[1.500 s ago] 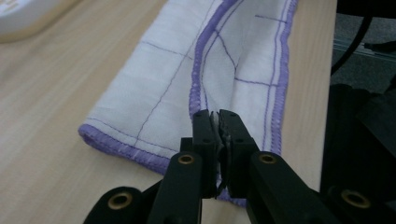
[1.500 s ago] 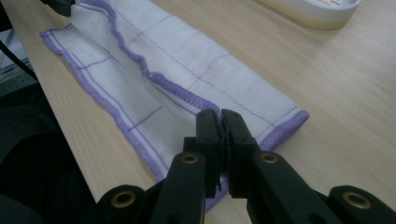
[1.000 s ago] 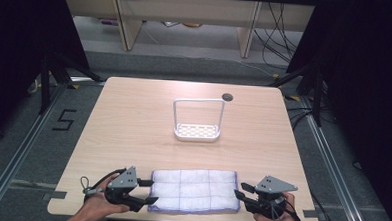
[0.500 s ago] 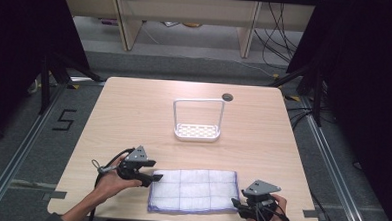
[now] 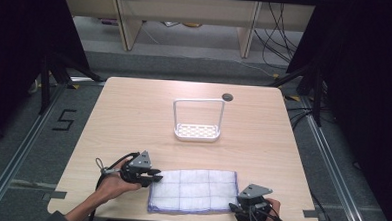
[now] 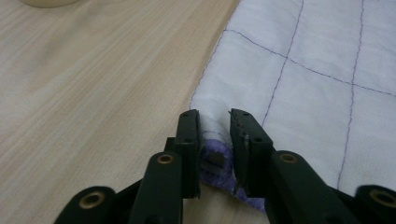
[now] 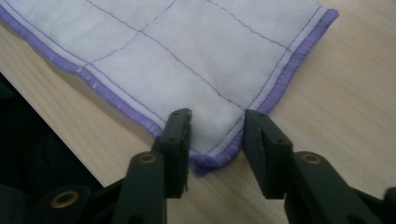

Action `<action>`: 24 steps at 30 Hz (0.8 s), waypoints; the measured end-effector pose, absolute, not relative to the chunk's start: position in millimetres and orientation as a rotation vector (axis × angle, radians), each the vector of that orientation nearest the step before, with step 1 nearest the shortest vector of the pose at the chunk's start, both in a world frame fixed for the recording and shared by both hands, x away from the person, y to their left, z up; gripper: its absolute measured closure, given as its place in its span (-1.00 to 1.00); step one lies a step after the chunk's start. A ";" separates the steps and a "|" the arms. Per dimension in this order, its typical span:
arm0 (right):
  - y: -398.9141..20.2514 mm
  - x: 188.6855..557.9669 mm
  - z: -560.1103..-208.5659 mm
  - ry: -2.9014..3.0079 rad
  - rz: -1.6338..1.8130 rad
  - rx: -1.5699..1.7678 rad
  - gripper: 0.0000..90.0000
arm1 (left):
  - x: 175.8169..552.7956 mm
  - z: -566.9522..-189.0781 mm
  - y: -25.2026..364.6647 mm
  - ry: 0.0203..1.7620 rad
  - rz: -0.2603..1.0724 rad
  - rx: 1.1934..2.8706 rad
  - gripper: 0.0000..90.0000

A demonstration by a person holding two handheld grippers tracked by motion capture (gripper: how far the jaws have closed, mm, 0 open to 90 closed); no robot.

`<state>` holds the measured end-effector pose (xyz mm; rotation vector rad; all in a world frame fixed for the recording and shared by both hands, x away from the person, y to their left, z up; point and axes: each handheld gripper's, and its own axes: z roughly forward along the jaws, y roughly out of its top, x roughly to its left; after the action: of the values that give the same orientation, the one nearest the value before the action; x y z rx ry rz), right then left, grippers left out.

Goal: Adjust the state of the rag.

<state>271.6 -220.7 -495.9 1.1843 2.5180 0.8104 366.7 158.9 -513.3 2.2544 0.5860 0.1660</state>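
High view first: a white quilted cloth [image 5: 193,190] with a purple hem lies flat on the pale wooden counter [image 5: 133,118], in the lower middle of the frame close to the near edge. A white wire rack [image 5: 197,121] stands well apart from it, up toward the centre of the frame.

At the lower left the left tool [image 5: 153,175] sits at the cloth's upper-left corner. In the left gripper view its jaws have just been closing and now stand narrow, with the purple-edged corner bunched up between them; the pads look to be pinching that fold. At the lower right of the high view the right tool [image 5: 236,206] sits at the cloth's lower-right corner. In the right gripper view its jaws have also been closing, yet they are partly open, one on each side of the hemmed corner, which lies flat on the counter between them and is not gripped.

I judge the cloth to be light, soft and limp, so it will sag and fold wherever it is unsupported. The stitched hem at the corners is the firmest part and the sensible place to take hold. A thin single layer lying flat may slip out unless the jaw tips scrape low enough to gather some fabric.
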 end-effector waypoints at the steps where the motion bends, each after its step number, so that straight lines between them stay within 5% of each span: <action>1: -220.7 270.3 -495.7 2.516 0.821 1.223 0.49 | 366.3 -513.7 159.0 0.587 0.163 2.248 0.68; 7: -218.6 267.7 -496.2 2.555 0.855 1.177 0.85 | 361.3 -513.4 162.0 0.579 0.155 2.248 0.82; 24: -207.3 350.4 -457.4 2.546 0.843 0.985 0.89 | 318.9 -497.0 172.7 0.551 0.125 2.188 0.85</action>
<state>350.4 -207.3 -457.4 0.9845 2.5458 0.8429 318.9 172.7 -497.0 2.1876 0.5511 0.1253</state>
